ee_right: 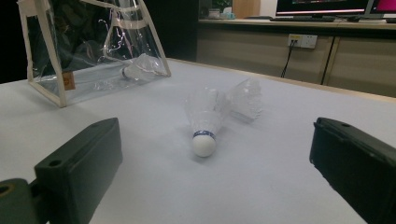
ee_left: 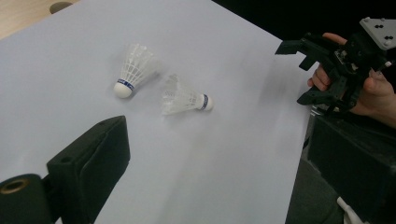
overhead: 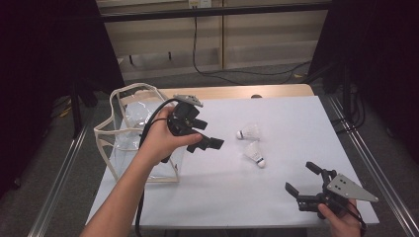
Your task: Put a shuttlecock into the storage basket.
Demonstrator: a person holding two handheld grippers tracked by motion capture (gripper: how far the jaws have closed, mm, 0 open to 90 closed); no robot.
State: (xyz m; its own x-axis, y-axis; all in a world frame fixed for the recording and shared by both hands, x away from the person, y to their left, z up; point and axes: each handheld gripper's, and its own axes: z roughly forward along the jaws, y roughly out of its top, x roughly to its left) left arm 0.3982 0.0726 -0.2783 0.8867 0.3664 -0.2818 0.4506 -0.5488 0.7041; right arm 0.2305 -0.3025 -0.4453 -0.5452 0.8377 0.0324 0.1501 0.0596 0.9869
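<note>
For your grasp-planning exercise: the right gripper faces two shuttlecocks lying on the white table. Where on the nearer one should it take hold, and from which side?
Grip the nearer shuttlecock just behind its round cork, at the blue band where the skirt is narrowest and probably stiffest. It lies on its side, cork toward the right gripper, whose jaws are open. Come in low from the cork end, one jaw either side. The other shuttlecock lies close behind, so stop short of it.

No readable text anywhere. Bag (ee_right: pixel 93 51) has a small tan tag (ee_right: pixel 68 80), print too small to read. Shuttlecock (ee_right: pixel 204 122) bands are plain blue, no lettering legible.
</note>
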